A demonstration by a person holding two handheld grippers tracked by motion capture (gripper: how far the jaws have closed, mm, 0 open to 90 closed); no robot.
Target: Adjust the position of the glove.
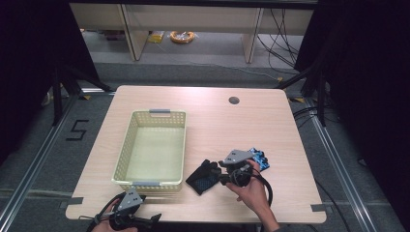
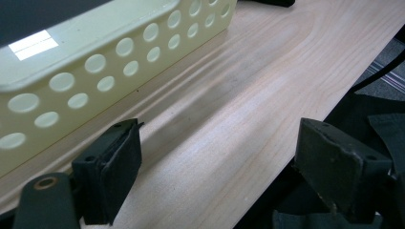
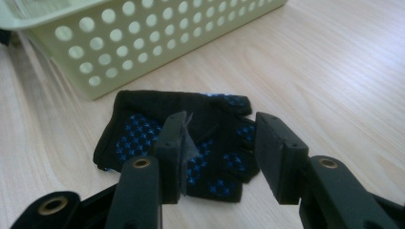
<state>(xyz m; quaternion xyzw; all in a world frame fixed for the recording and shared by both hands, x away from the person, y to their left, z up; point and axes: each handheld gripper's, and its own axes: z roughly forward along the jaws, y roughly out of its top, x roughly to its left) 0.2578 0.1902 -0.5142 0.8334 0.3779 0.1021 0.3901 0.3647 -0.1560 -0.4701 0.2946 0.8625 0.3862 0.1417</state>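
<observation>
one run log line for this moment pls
right tool: open, over black fingerless glove with blue dots | left tool: open, empty, near table edge | pale yellow perforated plastic basket: empty

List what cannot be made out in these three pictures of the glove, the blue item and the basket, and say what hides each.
- Blue item, high view: mostly covered by the right tool; too small to identify.
- Glove, right gripper view: its middle is hidden behind the tool's jaws; whether they touch it cannot be told.
- Basket, left gripper view: cut off by the top and left edges, inside unseen.
- Left tool, high view: partly cut off by the bottom edge.
</observation>
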